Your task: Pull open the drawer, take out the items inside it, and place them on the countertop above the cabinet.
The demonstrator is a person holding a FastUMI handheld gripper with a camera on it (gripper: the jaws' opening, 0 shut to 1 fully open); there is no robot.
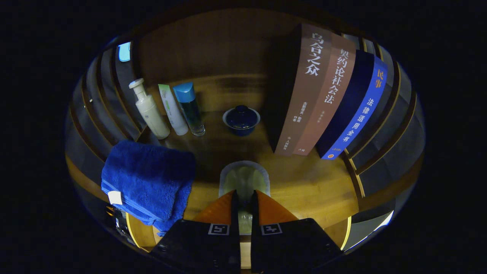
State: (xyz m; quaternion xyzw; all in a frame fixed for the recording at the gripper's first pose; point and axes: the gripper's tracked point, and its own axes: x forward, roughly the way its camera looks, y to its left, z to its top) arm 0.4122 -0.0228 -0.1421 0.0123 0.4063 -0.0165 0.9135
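My gripper (244,196) hangs over the wooden countertop (304,182), shut on a flat pale green packet (244,177) with a grey rim. The packet runs through the narrow gap between the two fingers (218,209) and sticks out just ahead of the tips, low over the wood. I cannot tell whether its far end touches the counter. A folded blue towel (148,182) lies on the counter just left of the fingers, drooping over the front edge.
Beyond the fingers stands a dark blue lidded cup (241,120). Further left are a white pump bottle (150,110), a white tube (173,110) and a clear bottle with a blue cap (190,108). Several upright books (323,91) stand on the right. Slatted walls flank the counter.
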